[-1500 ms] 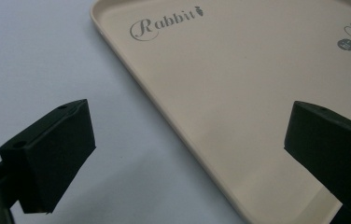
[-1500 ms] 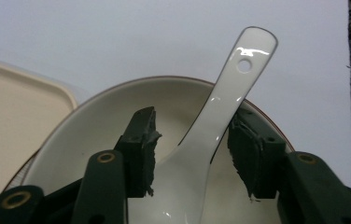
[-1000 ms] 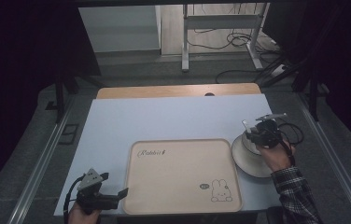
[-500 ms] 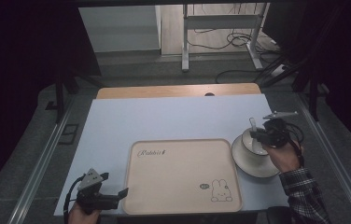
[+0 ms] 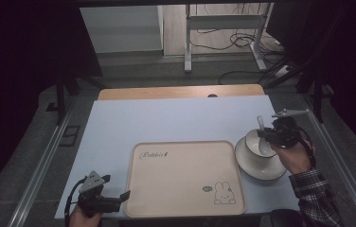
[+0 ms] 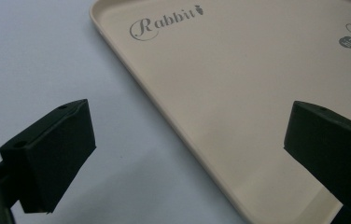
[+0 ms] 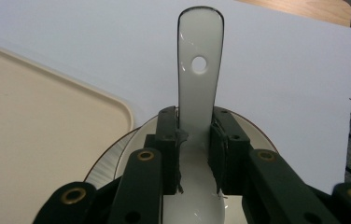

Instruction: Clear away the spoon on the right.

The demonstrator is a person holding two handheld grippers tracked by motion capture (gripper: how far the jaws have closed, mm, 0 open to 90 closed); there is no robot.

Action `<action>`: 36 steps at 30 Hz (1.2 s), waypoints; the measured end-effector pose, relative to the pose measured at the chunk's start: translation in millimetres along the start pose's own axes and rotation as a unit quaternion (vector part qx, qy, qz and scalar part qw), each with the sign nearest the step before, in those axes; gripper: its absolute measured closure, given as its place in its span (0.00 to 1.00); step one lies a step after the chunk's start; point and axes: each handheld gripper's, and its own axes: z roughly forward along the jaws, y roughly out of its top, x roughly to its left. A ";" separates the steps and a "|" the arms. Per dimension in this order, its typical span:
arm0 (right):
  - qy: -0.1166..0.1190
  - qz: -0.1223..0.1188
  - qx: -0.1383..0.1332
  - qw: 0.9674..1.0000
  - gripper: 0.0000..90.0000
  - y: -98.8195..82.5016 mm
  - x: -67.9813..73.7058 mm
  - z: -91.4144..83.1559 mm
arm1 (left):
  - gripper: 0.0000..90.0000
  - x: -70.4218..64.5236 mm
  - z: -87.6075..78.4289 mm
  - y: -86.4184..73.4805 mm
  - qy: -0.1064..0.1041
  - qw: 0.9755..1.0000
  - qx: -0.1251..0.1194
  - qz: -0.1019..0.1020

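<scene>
A white ceramic spoon (image 7: 197, 88) with a hole in its handle is clamped between the jaws of my right gripper (image 7: 194, 140); its handle points away from me and its scoop hangs over a white bowl (image 5: 257, 144) on a white saucer (image 5: 254, 166). From above, the right gripper (image 5: 270, 135) holds the spoon (image 5: 261, 125) just above the bowl at the table's right. My left gripper (image 5: 119, 198) rests at the front left with its jaws wide apart, straddling the near left rim of the beige rabbit tray (image 6: 173, 126). Nothing is between those jaws.
The beige tray (image 5: 185, 208) lies empty at the front centre of a pale blue table top (image 5: 166, 118). A wooden strip (image 5: 181, 92) runs along the far edge. Metal rails flank the table. Cables lie on the floor beyond.
My right gripper has risen and shifted slightly right, lifting the spoon up out of the bowl. The left gripper has stayed where it was.
</scene>
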 end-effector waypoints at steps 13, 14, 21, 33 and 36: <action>0.015 -0.021 0.004 1.000 0.83 9.1 13.0 -26.2 | 0.02 -0.4 0.2 0.2 0.001 1.000 0.002 0.002; 0.021 -0.025 0.005 0.999 0.83 10.7 16.1 -31.6 | 0.02 -0.5 0.2 0.2 0.001 1.000 0.002 0.002; 0.036 -0.036 0.008 0.999 0.83 13.9 26.4 -43.2 | 0.02 -0.7 0.2 0.2 0.001 1.000 0.002 0.003; 0.069 -0.055 0.030 0.996 0.83 9.7 50.0 -57.1 | 0.02 0.2 -0.7 -0.2 0.001 1.000 -0.002 -0.002; 0.079 -0.062 0.040 0.994 0.83 6.8 57.3 -56.4 | 0.02 0.4 -0.8 -0.3 0.001 1.000 -0.003 -0.003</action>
